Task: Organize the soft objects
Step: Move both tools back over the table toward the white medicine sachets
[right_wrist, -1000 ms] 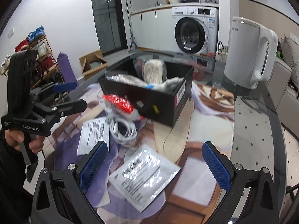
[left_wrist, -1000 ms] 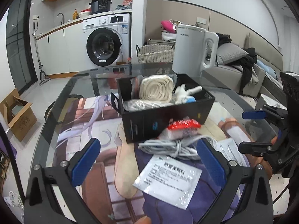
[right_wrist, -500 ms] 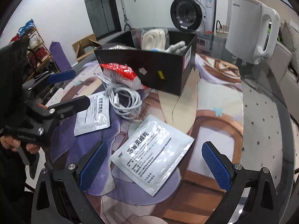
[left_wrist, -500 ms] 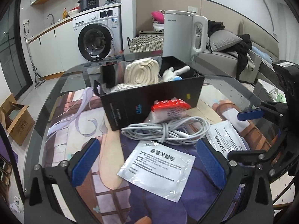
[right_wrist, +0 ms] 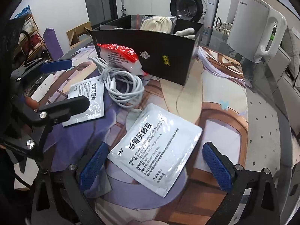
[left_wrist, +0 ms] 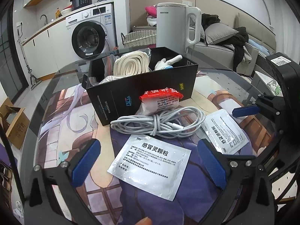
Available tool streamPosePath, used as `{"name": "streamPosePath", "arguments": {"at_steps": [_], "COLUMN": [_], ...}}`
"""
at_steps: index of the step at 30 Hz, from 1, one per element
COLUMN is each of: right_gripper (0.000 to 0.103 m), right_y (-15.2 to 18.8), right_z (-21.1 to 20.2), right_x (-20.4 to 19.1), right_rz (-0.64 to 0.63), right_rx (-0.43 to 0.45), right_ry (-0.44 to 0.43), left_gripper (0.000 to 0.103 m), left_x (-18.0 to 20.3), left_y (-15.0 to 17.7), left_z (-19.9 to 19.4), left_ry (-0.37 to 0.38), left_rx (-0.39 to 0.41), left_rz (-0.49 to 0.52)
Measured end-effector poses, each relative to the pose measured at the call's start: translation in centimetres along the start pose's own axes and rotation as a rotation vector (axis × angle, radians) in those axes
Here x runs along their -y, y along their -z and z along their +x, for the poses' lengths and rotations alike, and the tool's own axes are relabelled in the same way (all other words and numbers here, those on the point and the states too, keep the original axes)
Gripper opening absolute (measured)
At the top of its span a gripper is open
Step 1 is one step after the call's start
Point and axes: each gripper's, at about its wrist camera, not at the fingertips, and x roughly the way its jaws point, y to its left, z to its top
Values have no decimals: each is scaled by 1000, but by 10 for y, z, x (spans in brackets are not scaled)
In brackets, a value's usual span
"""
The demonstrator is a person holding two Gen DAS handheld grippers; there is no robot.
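Note:
A black box [left_wrist: 146,91] [right_wrist: 150,46] on the glass table holds a rolled cream strap [left_wrist: 131,64] and white soft items. In front of it lie a red-topped packet [left_wrist: 161,101] [right_wrist: 120,56], a coiled white cable [left_wrist: 159,123] [right_wrist: 123,82] and two silver sachets. My left gripper [left_wrist: 150,166] is open just above the larger sachet [left_wrist: 150,161]. My right gripper [right_wrist: 155,166] is open just above a sachet [right_wrist: 155,153]. The other sachet [left_wrist: 225,131] [right_wrist: 88,97] lies between the two grippers. Each gripper shows in the other's view [left_wrist: 262,108] [right_wrist: 61,82].
A white electric kettle [left_wrist: 176,26] [right_wrist: 253,30] stands behind the box. A printed mat [right_wrist: 215,131] covers the table under the glass. A washing machine [left_wrist: 90,35], a wicker basket [left_wrist: 138,39] and a sofa [left_wrist: 234,45] stand beyond the table.
Both grippers have moved forward and down toward the table; the sachets, cable and box now loom larger. Nothing on the table has moved.

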Motion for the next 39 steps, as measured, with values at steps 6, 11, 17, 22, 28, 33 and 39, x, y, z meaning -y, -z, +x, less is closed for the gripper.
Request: {"name": "streamPosePath", "arguments": {"at_steps": [6, 11, 17, 22, 28, 33, 39], "right_gripper": [102, 102, 102, 102, 102, 102, 102], "right_y": [7, 11, 7, 4, 5, 5, 6], "right_z": [-5, -8, -5, -3, -2, -3, -2], "right_x": [13, 26, 23, 18, 14, 14, 14], "right_rz": [-44, -30, -27, -16, 0, -5, -10], "right_rx": [-16, -10, 24, 45, 55, 53, 58], "right_ry": [-21, -15, -10, -7, 4, 0, -4], "left_gripper": [103, 103, 103, 103, 103, 103, 103], "left_x": [-5, -7, -4, -2, 2, 1, -5], "left_y": [2, 4, 5, 5, 7, 9, 11], "left_z": [3, 6, 9, 12, 14, 20, 24], "left_ry": [10, 9, 3, 6, 33, 18, 15], "left_rx": [-14, -25, -37, -51, -88, -135, -159], "left_rz": [-15, -22, -4, 0, 24, 12, -26]}}
